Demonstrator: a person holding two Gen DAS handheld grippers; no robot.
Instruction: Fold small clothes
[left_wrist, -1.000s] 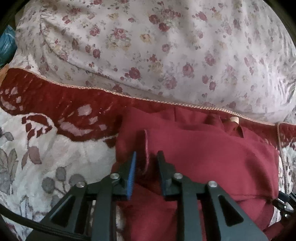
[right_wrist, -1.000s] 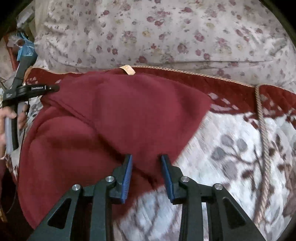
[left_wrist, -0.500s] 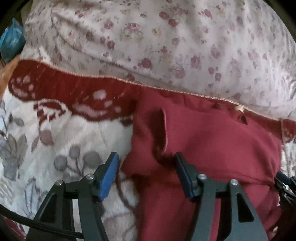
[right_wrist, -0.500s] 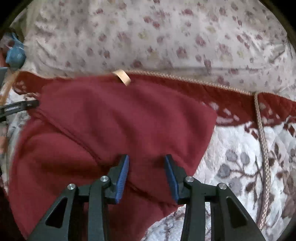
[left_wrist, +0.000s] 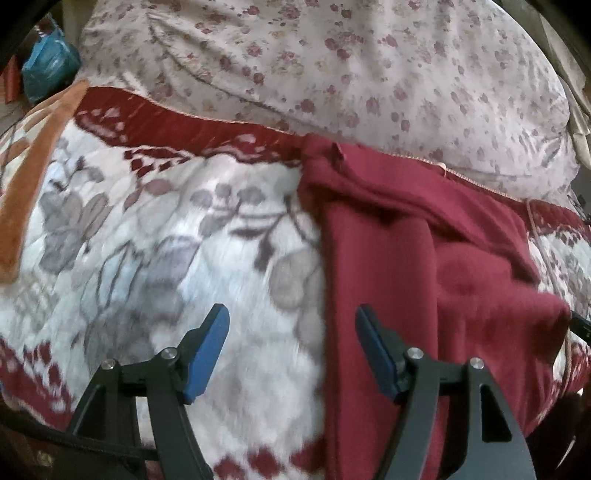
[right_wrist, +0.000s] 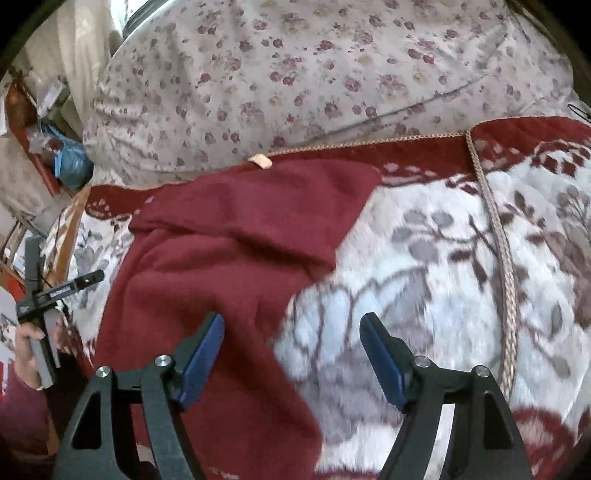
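Note:
A dark red knitted garment (left_wrist: 424, 266) lies on a white and red flowered blanket (left_wrist: 155, 236), its top part folded down over the rest. A small tan label (right_wrist: 260, 161) sticks out at its far edge. My left gripper (left_wrist: 291, 332) is open and empty, raised over the garment's left edge. My right gripper (right_wrist: 291, 336) is open and empty, raised over the garment's (right_wrist: 221, 266) right edge. The left gripper (right_wrist: 55, 291) also shows at the left of the right wrist view, held in a hand.
A large flowered pillow (left_wrist: 332, 66) lies behind the garment. A tan braided cord (right_wrist: 498, 236) runs down the blanket (right_wrist: 443, 258) on the right. A blue bag (right_wrist: 70, 158) and clutter sit beyond the bed's left side. An orange cloth strip (left_wrist: 33, 177) lies at left.
Both grippers have let go of the garment, opened wide and pulled back toward me. The folded part now lies flat on the garment.

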